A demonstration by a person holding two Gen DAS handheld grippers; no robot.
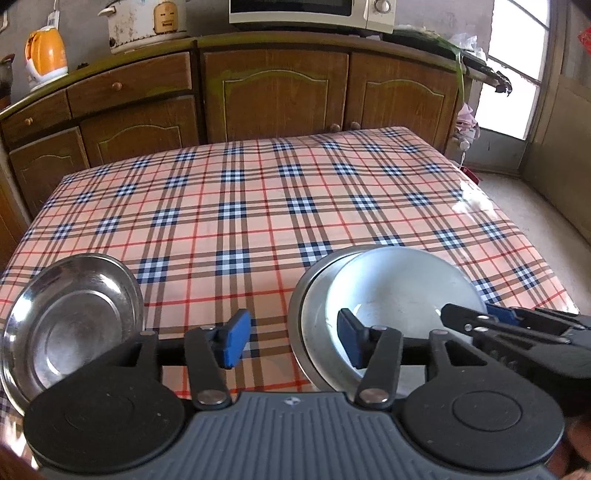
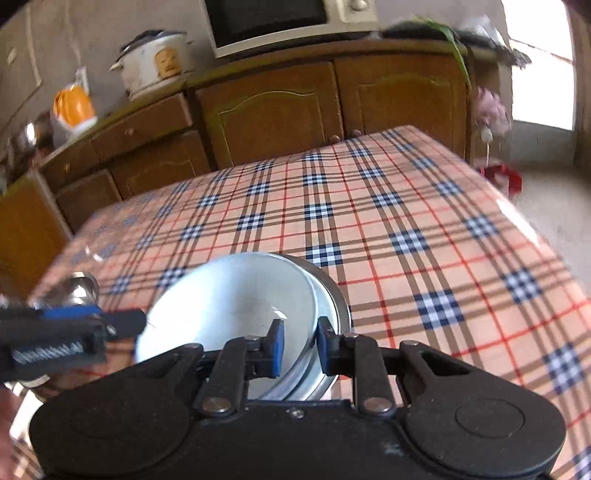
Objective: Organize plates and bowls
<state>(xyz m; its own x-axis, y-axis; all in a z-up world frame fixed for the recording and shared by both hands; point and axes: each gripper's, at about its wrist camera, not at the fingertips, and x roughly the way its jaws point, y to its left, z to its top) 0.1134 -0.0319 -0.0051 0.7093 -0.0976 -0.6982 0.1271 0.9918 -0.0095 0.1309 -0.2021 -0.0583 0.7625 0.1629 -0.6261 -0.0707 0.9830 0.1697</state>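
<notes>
On the plaid tablecloth (image 1: 258,221), a white bowl (image 1: 402,291) (image 2: 229,302) lies tilted inside a wider steel dish (image 1: 314,321) (image 2: 340,302). My right gripper (image 2: 300,345) is shut on the white bowl's near rim, which runs between its blue pads. In the left wrist view it reaches in from the right (image 1: 469,314). My left gripper (image 1: 293,339) stands open over bare cloth, just left of the steel dish, with nothing between its fingers. It shows at the left of the right wrist view (image 2: 110,319). A second steel plate (image 1: 66,325) lies at the near left.
Wooden cabinets (image 1: 273,88) stand behind the table's far edge, with a rice cooker (image 1: 144,22), an orange kettle (image 1: 46,51) and a microwave (image 1: 310,11) on top. The table's right edge drops to the floor (image 1: 535,206) by a bright doorway.
</notes>
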